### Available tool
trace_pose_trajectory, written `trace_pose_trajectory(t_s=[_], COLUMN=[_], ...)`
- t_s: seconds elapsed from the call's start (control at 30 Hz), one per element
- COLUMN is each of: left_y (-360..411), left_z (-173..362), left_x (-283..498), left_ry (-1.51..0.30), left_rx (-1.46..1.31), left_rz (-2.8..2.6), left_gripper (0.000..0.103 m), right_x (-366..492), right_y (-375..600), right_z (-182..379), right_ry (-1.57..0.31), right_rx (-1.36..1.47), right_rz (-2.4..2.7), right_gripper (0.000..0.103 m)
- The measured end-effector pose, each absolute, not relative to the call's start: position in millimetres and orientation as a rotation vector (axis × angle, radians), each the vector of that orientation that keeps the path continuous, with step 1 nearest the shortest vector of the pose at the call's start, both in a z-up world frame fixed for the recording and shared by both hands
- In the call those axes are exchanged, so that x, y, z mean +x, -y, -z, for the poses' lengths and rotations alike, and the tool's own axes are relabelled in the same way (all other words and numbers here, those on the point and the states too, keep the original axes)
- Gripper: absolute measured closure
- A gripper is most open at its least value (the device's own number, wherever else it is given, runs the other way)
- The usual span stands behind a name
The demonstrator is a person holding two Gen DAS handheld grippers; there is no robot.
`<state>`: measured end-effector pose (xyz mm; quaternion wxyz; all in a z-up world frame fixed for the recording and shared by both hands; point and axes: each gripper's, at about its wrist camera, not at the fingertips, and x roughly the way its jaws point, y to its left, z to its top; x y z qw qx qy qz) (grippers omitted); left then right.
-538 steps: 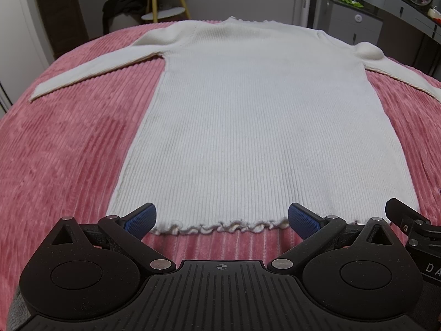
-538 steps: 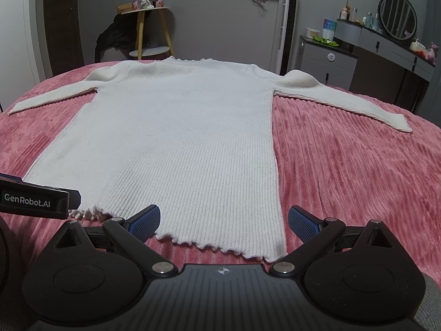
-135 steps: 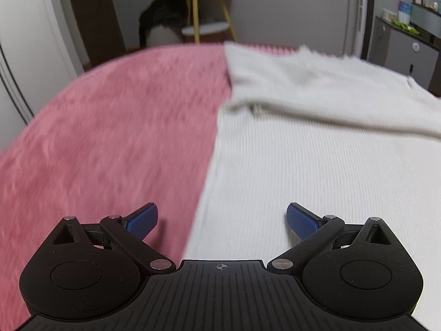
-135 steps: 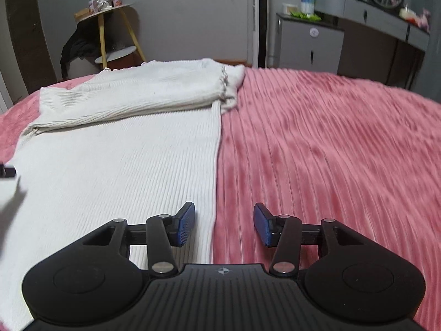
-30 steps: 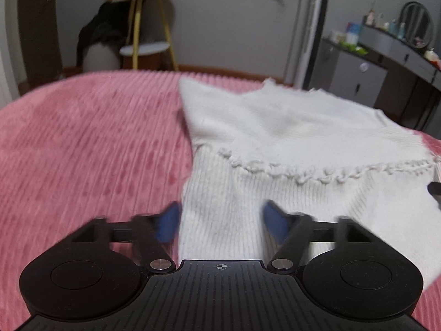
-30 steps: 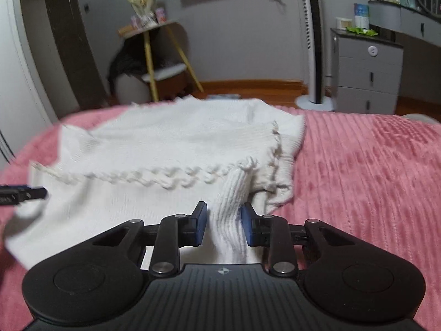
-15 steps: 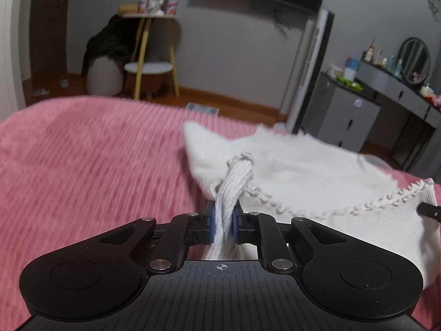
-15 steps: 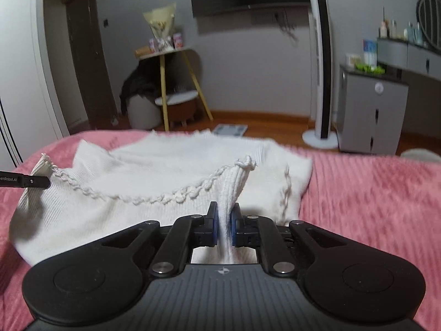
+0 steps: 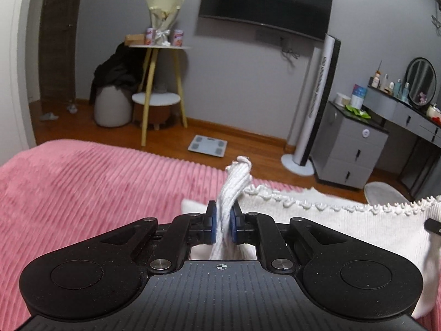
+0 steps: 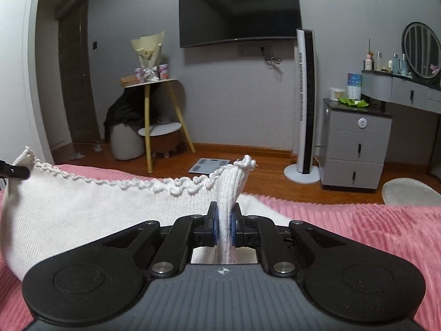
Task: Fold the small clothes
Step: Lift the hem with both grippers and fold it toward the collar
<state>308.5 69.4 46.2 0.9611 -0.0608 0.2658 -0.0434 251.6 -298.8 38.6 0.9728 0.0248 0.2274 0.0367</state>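
Grey walls close off the far side of the bedroom, with a dark television (image 10: 239, 11) mounted at 12 o'clock and a white tower fan (image 10: 306, 102) standing on the wooden floor at 1 o'clock. At 11 o'clock a small wooden side table (image 10: 150, 82) carries a wrapped bouquet (image 10: 148, 52); a grey drawer cabinet (image 10: 357, 143) and a round mirror (image 10: 421, 49) occupy the 2 o'clock sector, and a bathroom scale (image 10: 209, 165) lies on the floor near centre. Nearest both cameras is a bed covered with a pink ribbed blanket (image 10: 358, 226). On it sits the white knit sweater (image 10: 91, 209), partly folded, its scalloped hem raised clear of the blanket and stretched between the two grippers. The right gripper (image 10: 223, 227) has its blue pads pressed together on one hem corner, which stands up between the fingers toward 12 o'clock. In the left wrist view, the left gripper (image 9: 223, 227) is likewise clamped on the opposite corner of the sweater (image 9: 330, 220), a twisted bunch of ribbed fabric rising above the pads. The hem runs from that corner toward 3 o'clock, where a dark tip of the other gripper shows at the frame edge. In the right wrist view the hem sags toward 9 o'clock, ending at a dark tip at the left edge. Below the hem the sweater body hangs down and rests on the blanket.
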Motion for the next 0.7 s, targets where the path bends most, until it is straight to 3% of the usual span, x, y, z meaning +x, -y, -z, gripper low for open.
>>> trace_pose_trajectory(t_s=[0.4,0.7], left_y=[-48,-43], left_z=[-16,35], left_x=[385,414], left_ry=[-0.562,-0.660], left_rx=[-0.050,0.021], left_rz=[0.026,0.006], left_gripper=[0.091,0.091], right_x=[327,375], right_y=[290,285], right_z=[-8,32], right_ry=[-0.503,-0.666], right_rx=[-0.091,-0.151], right_rz=[0.034,0.042], right_gripper=[0.096,0.096])
